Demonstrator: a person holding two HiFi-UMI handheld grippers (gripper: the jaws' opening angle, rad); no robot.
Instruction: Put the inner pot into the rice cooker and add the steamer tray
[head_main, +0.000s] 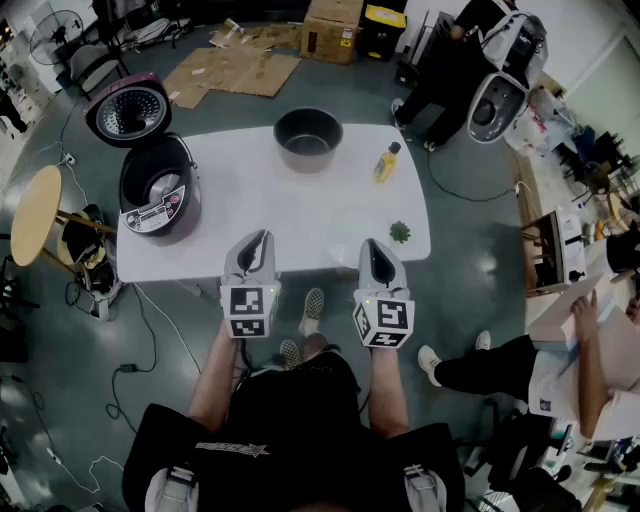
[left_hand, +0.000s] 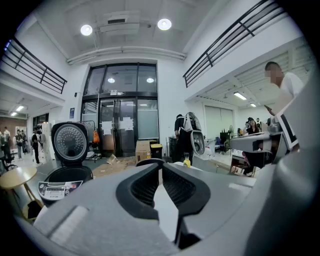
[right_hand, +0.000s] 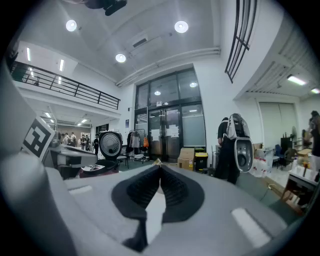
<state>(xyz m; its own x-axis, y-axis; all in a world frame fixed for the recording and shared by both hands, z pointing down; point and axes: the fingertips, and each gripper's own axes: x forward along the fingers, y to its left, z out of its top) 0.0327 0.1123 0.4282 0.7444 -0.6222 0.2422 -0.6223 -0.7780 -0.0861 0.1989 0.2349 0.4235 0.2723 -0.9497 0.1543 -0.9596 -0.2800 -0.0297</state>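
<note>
**Left gripper** (head_main: 261, 238): jaws closed tip to tip with nothing between them, held over the near edge of the white table (head_main: 330, 205).

**Right gripper** (head_main: 371, 244): likewise closed and empty, beside the left gripper.

**Inner pot** (head_main: 308, 136): upright at the table's far edge, well apart from both grippers. In the left gripper view only its rim shows above the jaws.

**Rice cooker** (head_main: 160, 188): at the table's left end, lid (head_main: 128, 110) raised. Its cavity is dark and the contents cannot be made out. In the right gripper view its body is largely hidden behind the left gripper.

**Yellow bottle** (head_main: 386, 163): on the table, right of the pot.

**Small green object** (head_main: 400, 232): near the table's right edge, too small to identify.
</note>
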